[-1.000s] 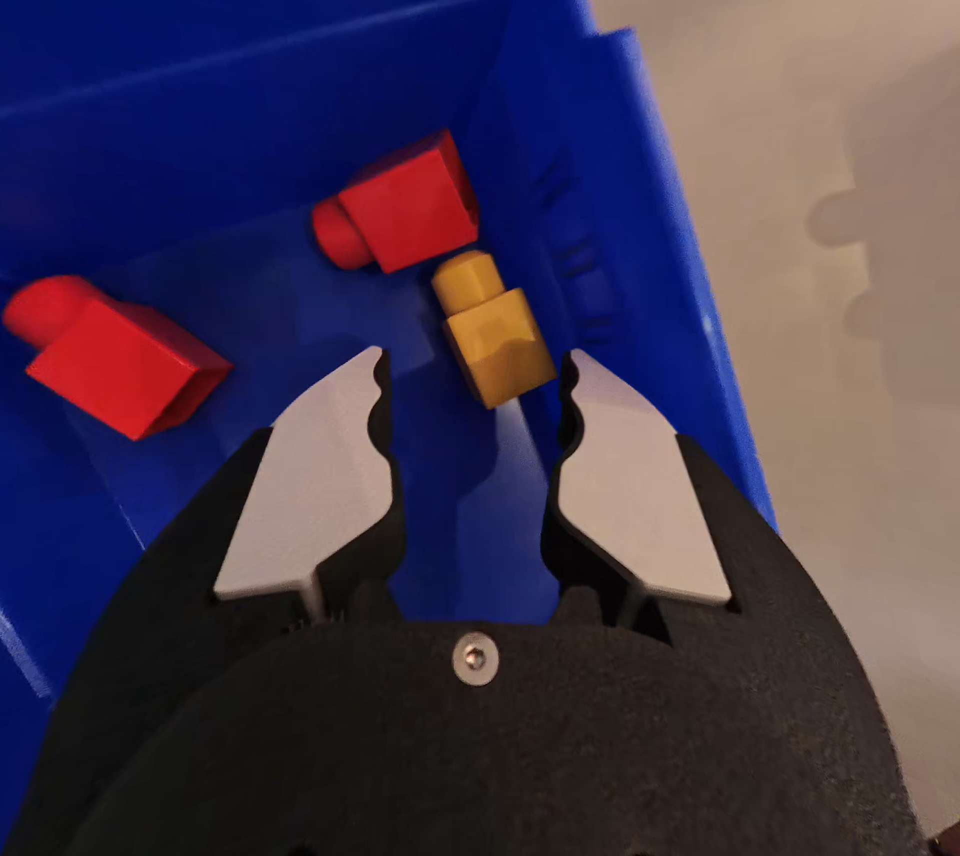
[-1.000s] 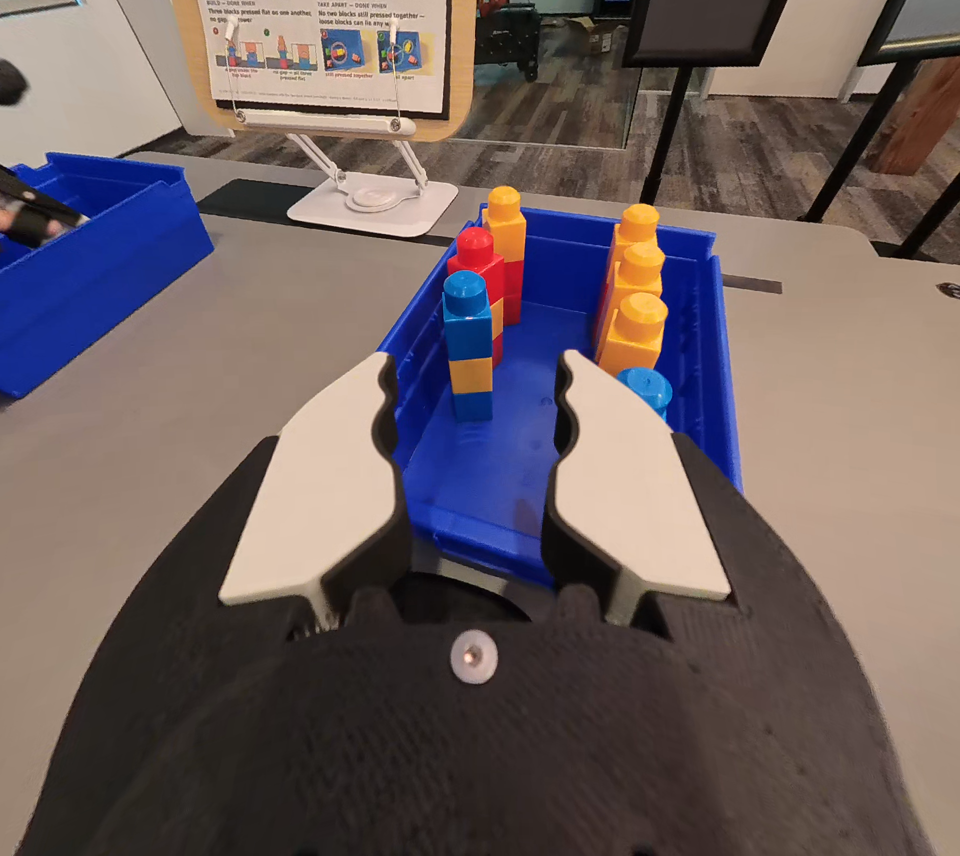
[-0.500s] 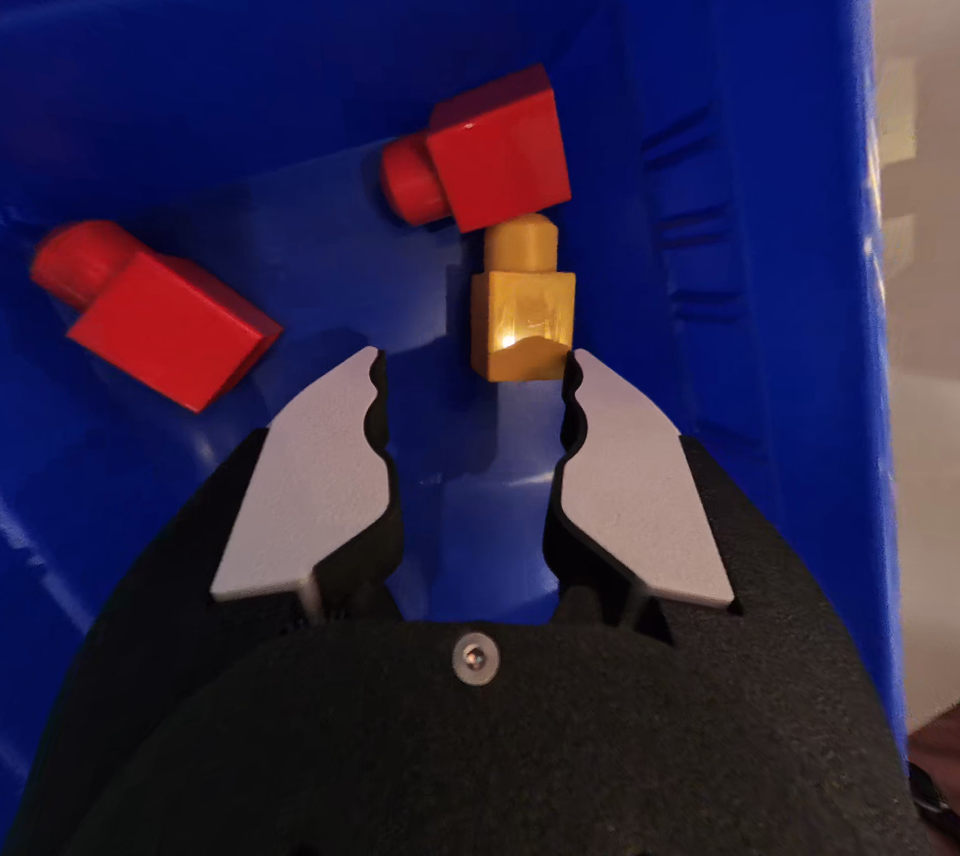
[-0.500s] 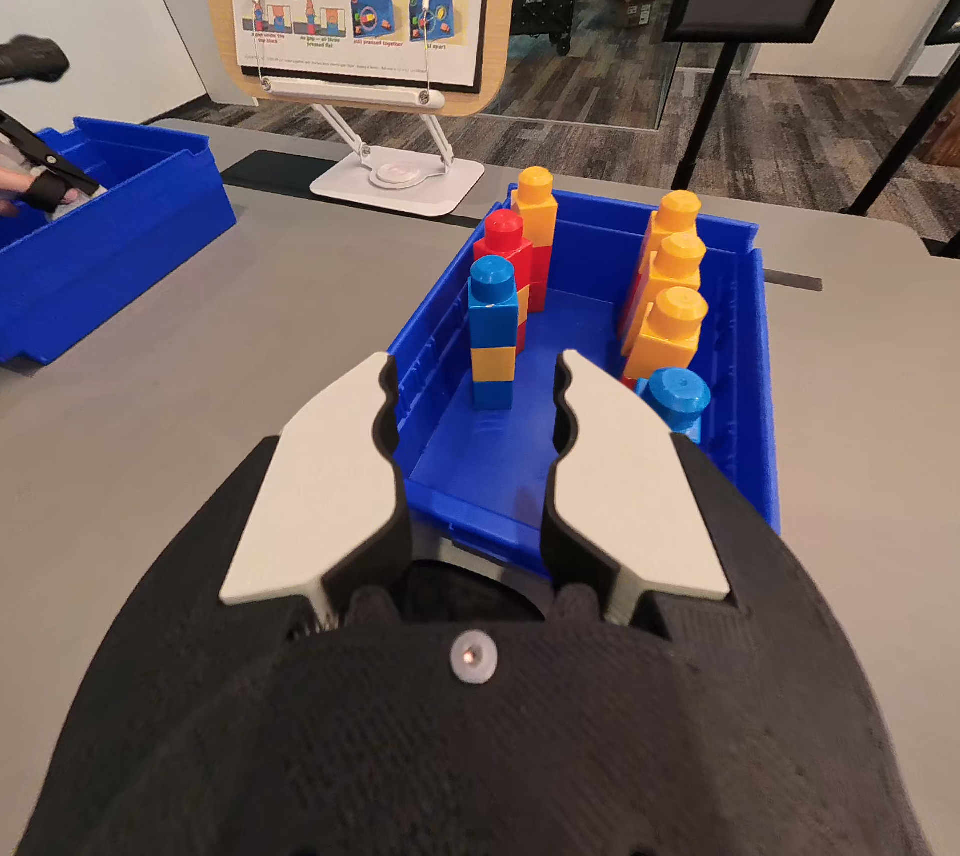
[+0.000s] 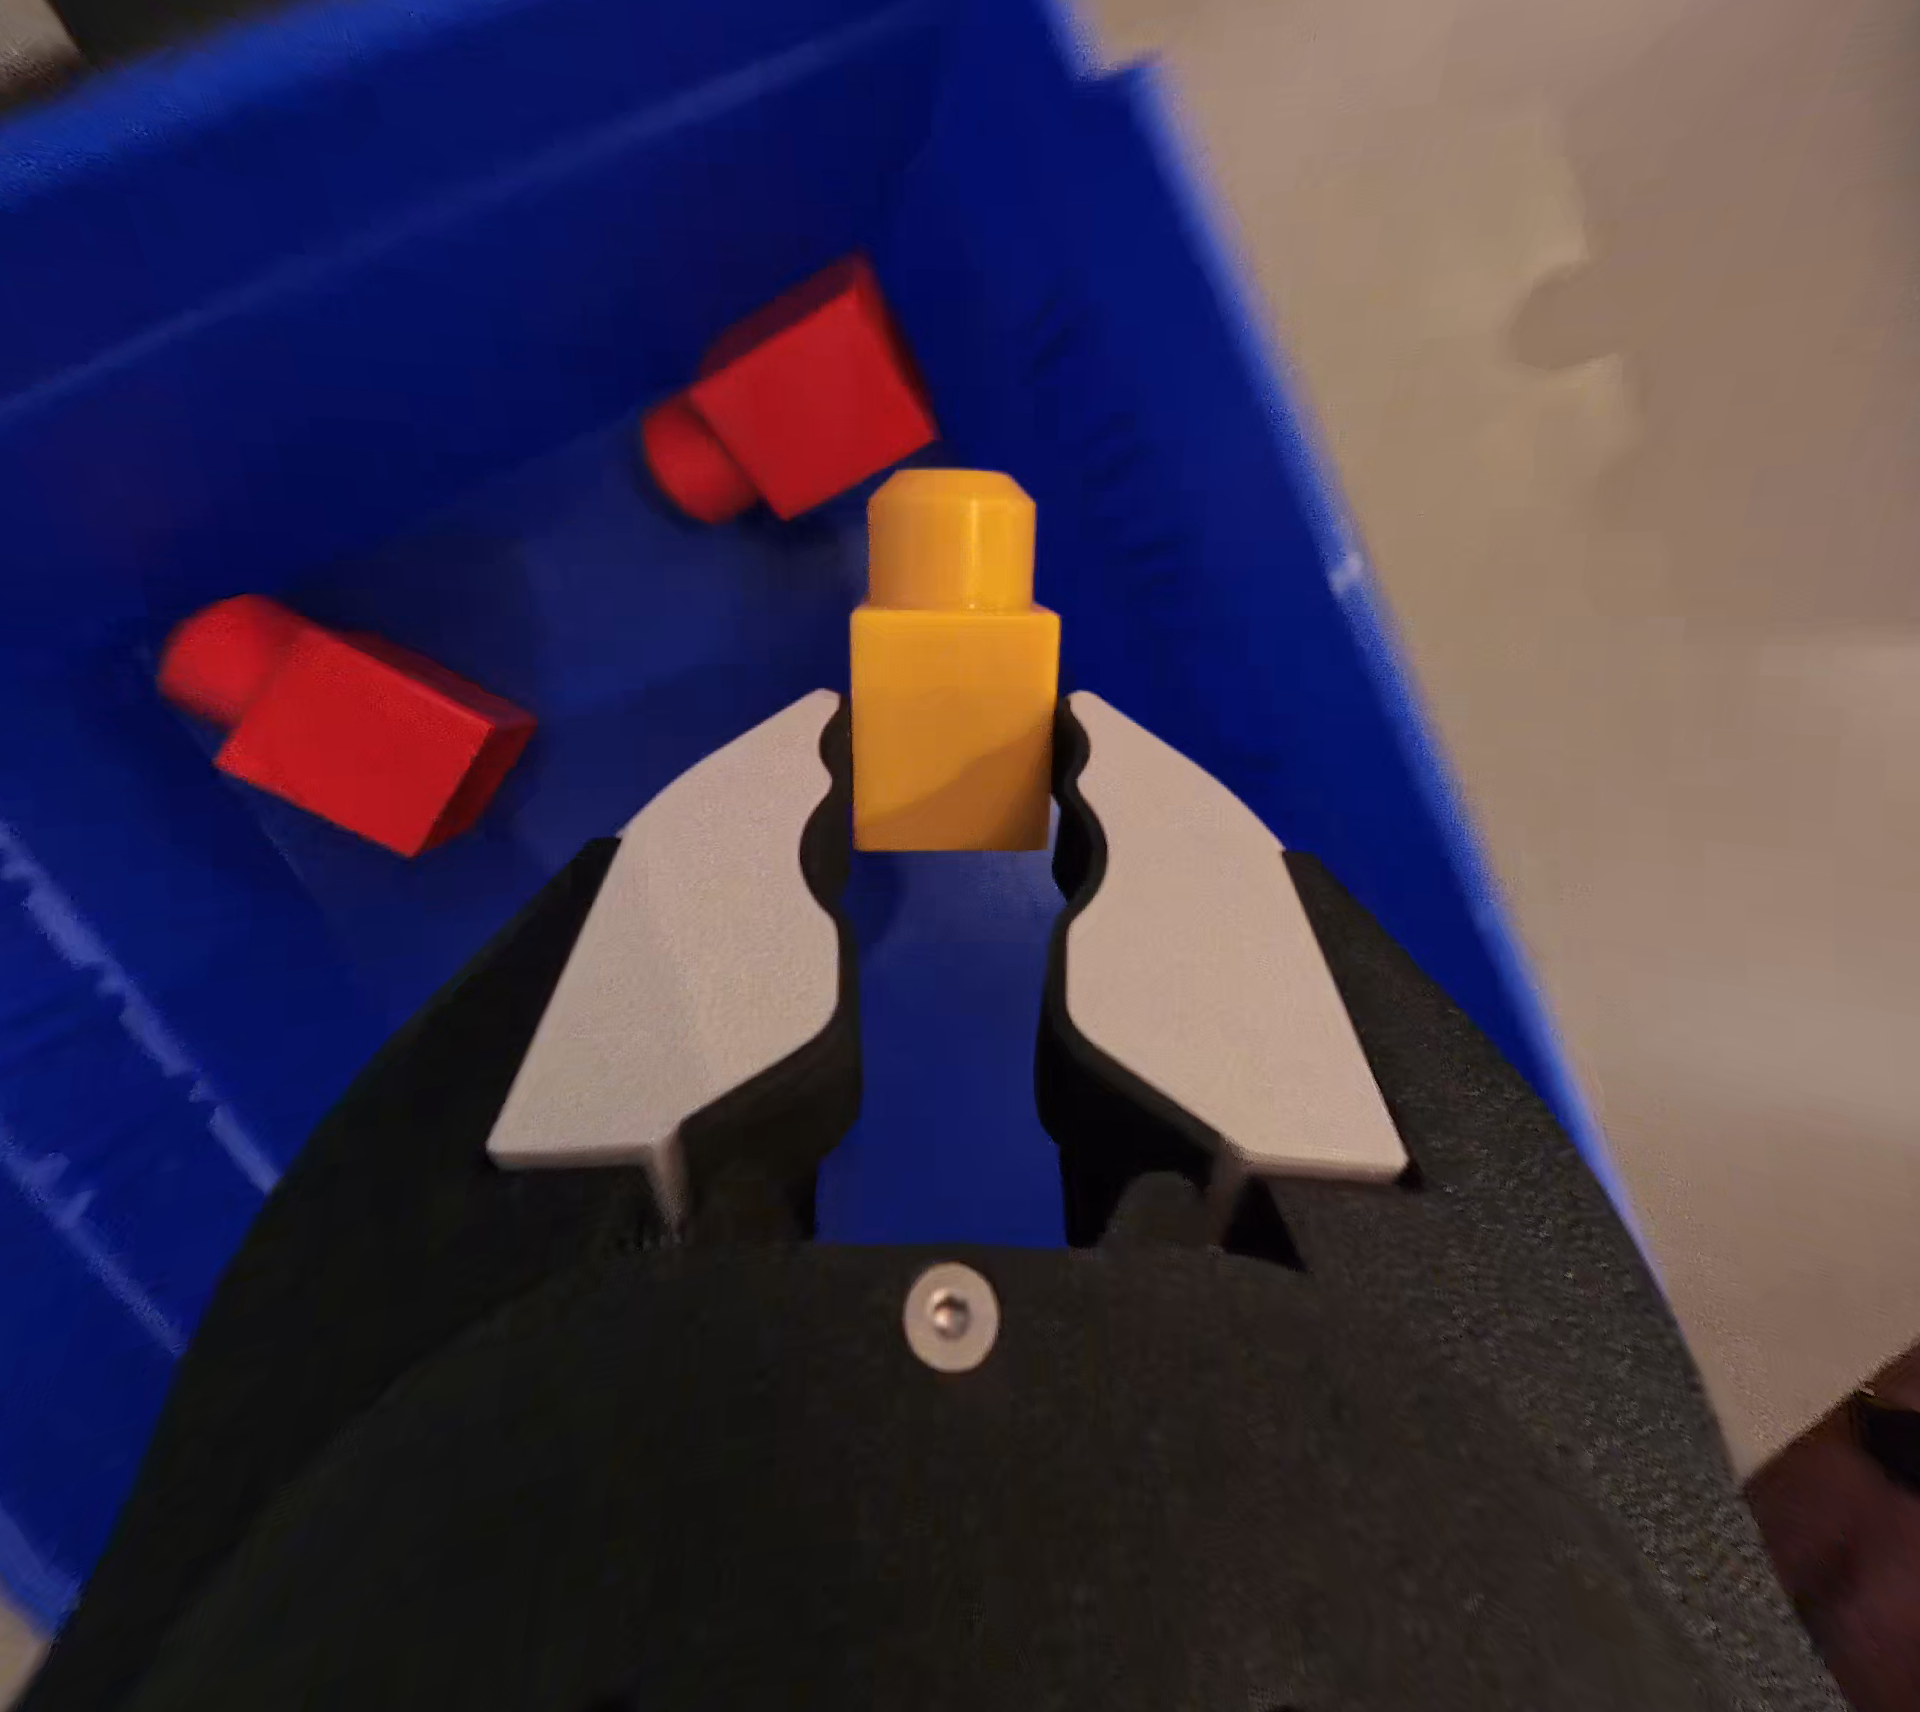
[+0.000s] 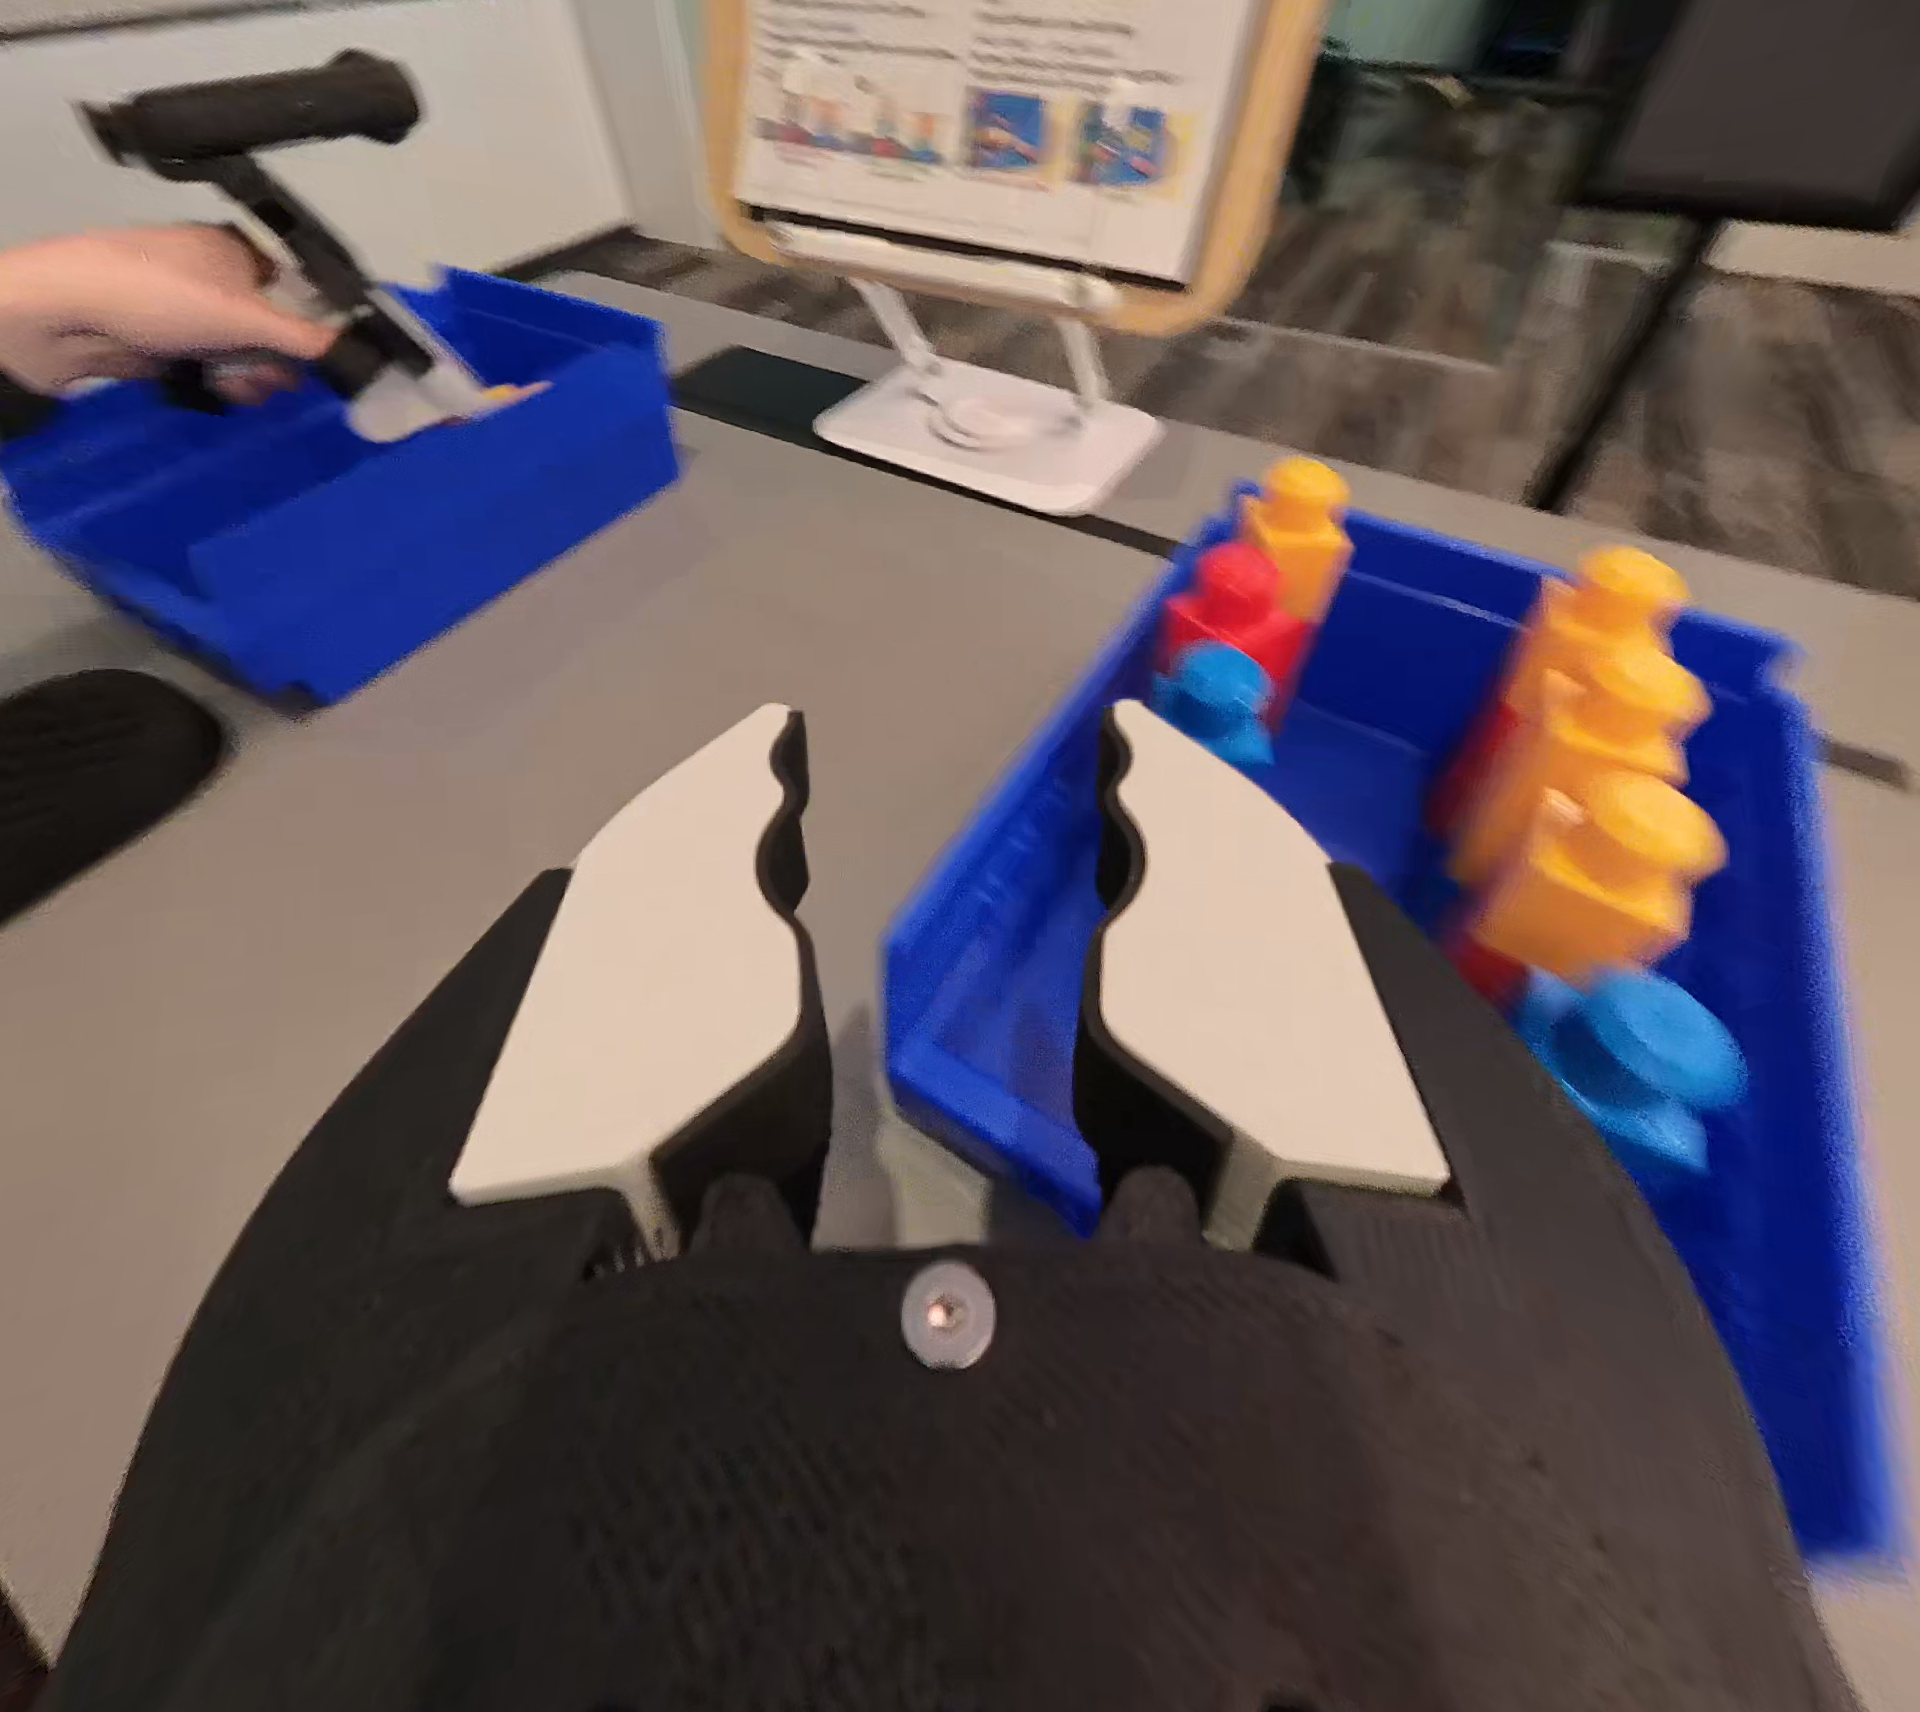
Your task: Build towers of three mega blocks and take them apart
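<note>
Gripped low on its body at frame centre by the left fingers, stud up above the bin floor: yellow block liable to pivot or slip back among the red blocks, with right fingers gaping empty over the bench.

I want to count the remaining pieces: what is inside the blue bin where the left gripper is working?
Two loose red blocks lie on the floor of the blue bin. The left gripper holds a yellow block between its fingers. The gripper body covers the near floor.
</note>
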{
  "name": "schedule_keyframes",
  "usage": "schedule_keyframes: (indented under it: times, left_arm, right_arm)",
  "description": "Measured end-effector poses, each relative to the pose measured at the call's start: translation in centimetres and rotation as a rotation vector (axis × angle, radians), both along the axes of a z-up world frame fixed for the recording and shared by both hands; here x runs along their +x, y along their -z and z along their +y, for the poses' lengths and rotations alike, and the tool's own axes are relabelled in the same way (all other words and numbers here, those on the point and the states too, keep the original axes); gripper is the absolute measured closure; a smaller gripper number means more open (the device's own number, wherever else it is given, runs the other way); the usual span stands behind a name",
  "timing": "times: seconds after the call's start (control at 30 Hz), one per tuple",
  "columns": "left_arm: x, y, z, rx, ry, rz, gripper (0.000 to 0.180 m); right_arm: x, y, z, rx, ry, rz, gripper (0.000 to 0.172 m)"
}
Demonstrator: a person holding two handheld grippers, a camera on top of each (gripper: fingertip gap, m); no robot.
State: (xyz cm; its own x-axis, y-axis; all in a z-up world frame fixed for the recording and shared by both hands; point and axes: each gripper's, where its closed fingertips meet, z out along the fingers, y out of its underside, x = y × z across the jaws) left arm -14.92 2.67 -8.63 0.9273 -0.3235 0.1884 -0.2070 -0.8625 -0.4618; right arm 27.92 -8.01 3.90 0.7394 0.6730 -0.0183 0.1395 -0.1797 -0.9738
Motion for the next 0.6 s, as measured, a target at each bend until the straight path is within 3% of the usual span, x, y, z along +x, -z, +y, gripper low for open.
schedule_keyframes:
  times: [0.07, 0.13, 0.23, 0.3, 0.4, 0.6]
  left_arm:
    - [1.8, -5.2, -1.4, 0.184, 0.076, -0.144, 0.145]
    - [5.9, -10.2, -4.6, 0.357, 0.282, -0.299, 0.145]
    - [11.5, -14.7, -10.0, 0.52, 0.554, -0.426, 0.145]
    - [14.3, -16.2, -13.0, 0.563, 0.676, -0.487, 0.145]
    - [16.3, -16.5, -15.0, 0.568, 0.736, -0.482, 0.145]
    - [17.5, -16.5, -15.6, 0.566, 0.763, -0.517, 0.145]
  right_arm:
    - [-5.1, -1.1, -1.0, 0.019, -0.209, 0.065, 0.118]
    - [-11.0, -2.5, -2.8, 0.015, -0.495, 0.172, 0.119]
    - [-18.0, -4.8, -4.1, -0.034, -0.821, 0.33, 0.12]
    - [-21.0, -6.3, -3.1, -0.048, -0.903, 0.422, 0.119]
    - [-23.3, -8.3, -3.3, -0.05, -1.027, 0.536, 0.121]
    - [-25.9, -6.9, -4.5, -0.016, -1.083, 0.378, 0.131]
